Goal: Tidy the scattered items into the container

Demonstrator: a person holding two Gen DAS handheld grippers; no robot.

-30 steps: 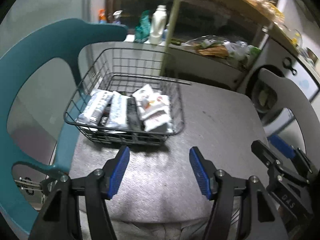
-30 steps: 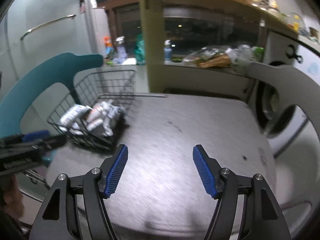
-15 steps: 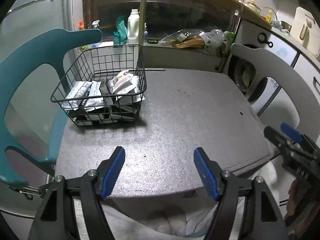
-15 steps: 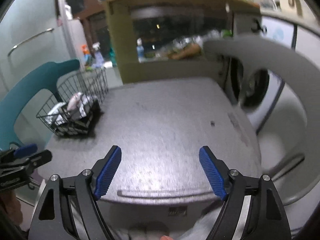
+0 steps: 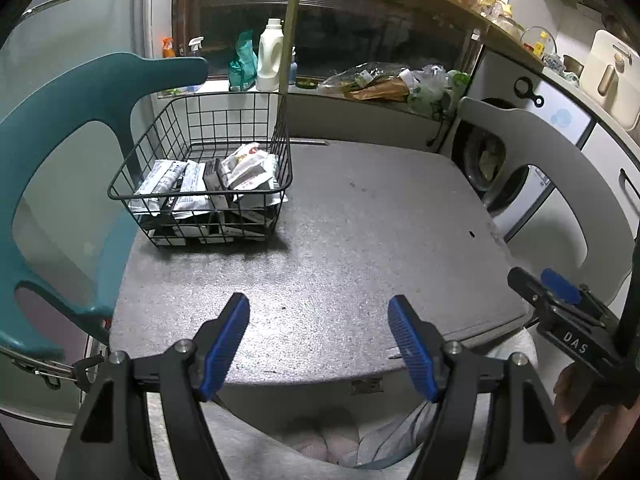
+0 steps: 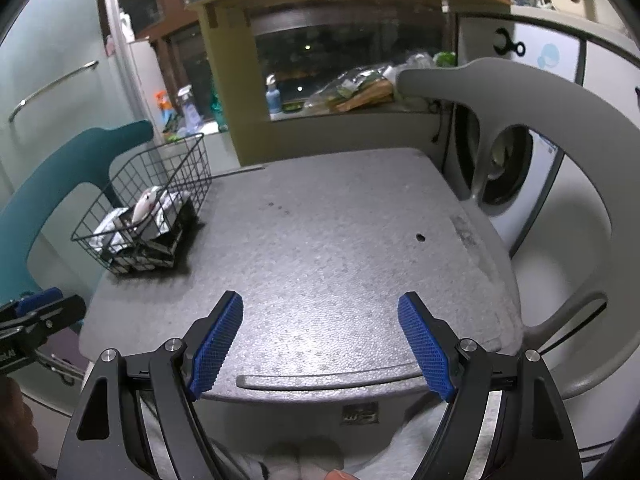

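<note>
We find both claws, left (image 5: pixel 318 342) and right (image 6: pixel 320 346), spread wide and empty over the tabletop's (image 5: pixel 360 240) near edge. The wire basket (image 5: pixel 208 184) at ten o'clock holds the packets (image 5: pixel 244 168).

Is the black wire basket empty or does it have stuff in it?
It has stuff: the black wire basket holds white snack packets, piled below its rim.

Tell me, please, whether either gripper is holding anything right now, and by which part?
Nothing is held. The left gripper and right gripper both have open, empty jaws above the table; the packets lie in the wire basket.
</note>
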